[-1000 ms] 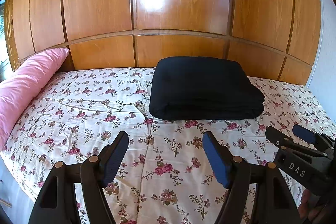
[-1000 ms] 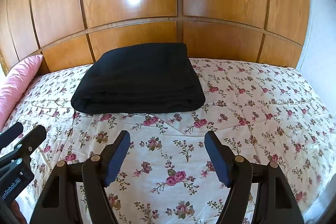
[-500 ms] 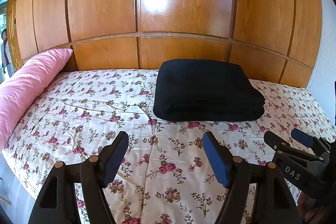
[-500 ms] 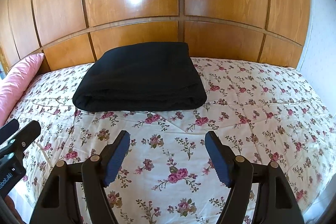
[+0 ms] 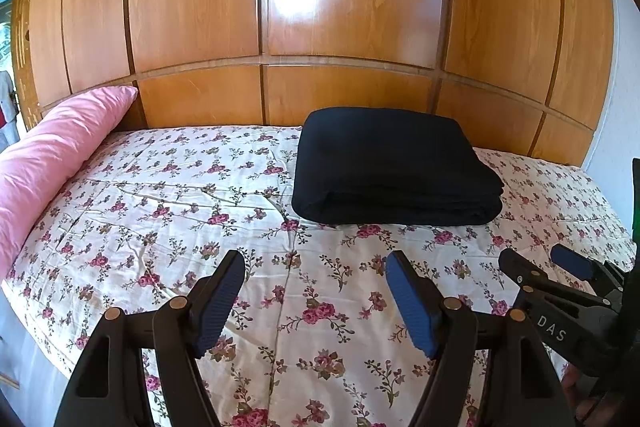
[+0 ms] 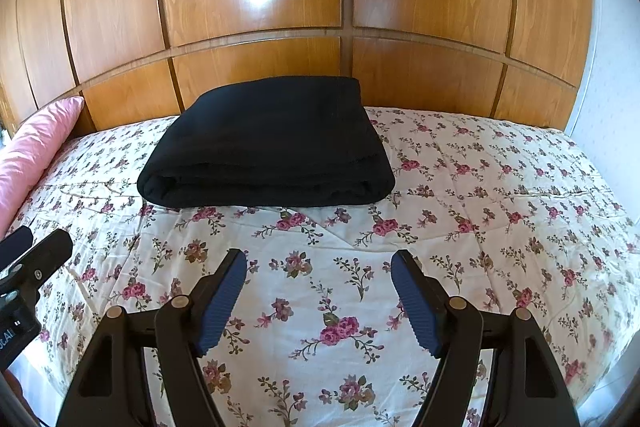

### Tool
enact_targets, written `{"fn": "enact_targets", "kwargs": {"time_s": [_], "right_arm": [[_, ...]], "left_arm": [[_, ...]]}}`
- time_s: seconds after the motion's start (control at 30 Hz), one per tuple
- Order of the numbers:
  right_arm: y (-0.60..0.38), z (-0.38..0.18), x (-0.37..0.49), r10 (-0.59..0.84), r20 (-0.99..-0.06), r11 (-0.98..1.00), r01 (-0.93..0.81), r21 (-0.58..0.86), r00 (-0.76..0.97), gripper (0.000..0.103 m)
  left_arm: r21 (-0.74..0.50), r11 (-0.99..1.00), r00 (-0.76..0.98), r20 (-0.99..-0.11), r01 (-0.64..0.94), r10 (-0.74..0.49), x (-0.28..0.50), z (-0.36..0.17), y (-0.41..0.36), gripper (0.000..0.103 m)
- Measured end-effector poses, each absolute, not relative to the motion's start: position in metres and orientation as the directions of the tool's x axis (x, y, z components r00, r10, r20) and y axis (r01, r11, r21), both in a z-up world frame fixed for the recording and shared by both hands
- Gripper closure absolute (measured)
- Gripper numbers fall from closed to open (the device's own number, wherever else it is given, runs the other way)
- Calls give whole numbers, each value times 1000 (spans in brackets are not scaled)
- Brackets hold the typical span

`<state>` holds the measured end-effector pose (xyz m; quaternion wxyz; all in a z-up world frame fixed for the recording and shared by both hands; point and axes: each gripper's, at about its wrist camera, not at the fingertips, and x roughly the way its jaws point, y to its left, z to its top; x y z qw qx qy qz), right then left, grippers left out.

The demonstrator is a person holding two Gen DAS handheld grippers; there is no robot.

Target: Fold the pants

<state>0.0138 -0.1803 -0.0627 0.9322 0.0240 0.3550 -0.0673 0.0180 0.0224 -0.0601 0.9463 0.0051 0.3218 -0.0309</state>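
Note:
The black pants [image 5: 394, 167] lie folded in a thick rectangular stack on the floral bedspread [image 5: 180, 227], near the wooden headboard. They also show in the right wrist view [image 6: 268, 147]. My left gripper [image 5: 316, 301] is open and empty, above the bedspread in front of the pants. My right gripper [image 6: 318, 301] is open and empty, also short of the pants. The right gripper shows at the right edge of the left wrist view [image 5: 548, 267]; the left gripper shows at the left edge of the right wrist view [image 6: 36, 247].
A pink pillow [image 5: 52, 163] lies along the left side of the bed. The wooden headboard [image 5: 344, 27] rises behind the bed. A white wall [image 6: 612, 107] stands at the right. The bed's front edge is just below the grippers.
Both grippers have drawn back and up a little from the pants, which now sit slightly lower and farther in view. The pants have not moved. Jaws stay open.

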Motion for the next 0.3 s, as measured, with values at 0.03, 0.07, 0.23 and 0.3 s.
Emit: {"fn": "enact_targets", "kwargs": {"time_s": [0.03, 0.07, 0.23, 0.3], "right_arm": [[-181, -63, 14, -108, -666, 990, 142, -3, 738, 28], [-181, -64, 14, -108, -667, 990, 142, -3, 737, 28], [-184, -68, 15, -105, -675, 990, 144, 1, 730, 28], [-188, -70, 16, -103, -681, 989, 149, 9, 725, 28]], "left_arm": [[-10, 998, 790, -610, 60, -54, 18, -60, 22, 29], [-8, 998, 790, -610, 58, -50, 18, -60, 22, 29], [-35, 997, 805, -588, 71, -78, 17, -59, 23, 29], [-33, 996, 796, -600, 81, -84, 20, -61, 22, 29]]}}
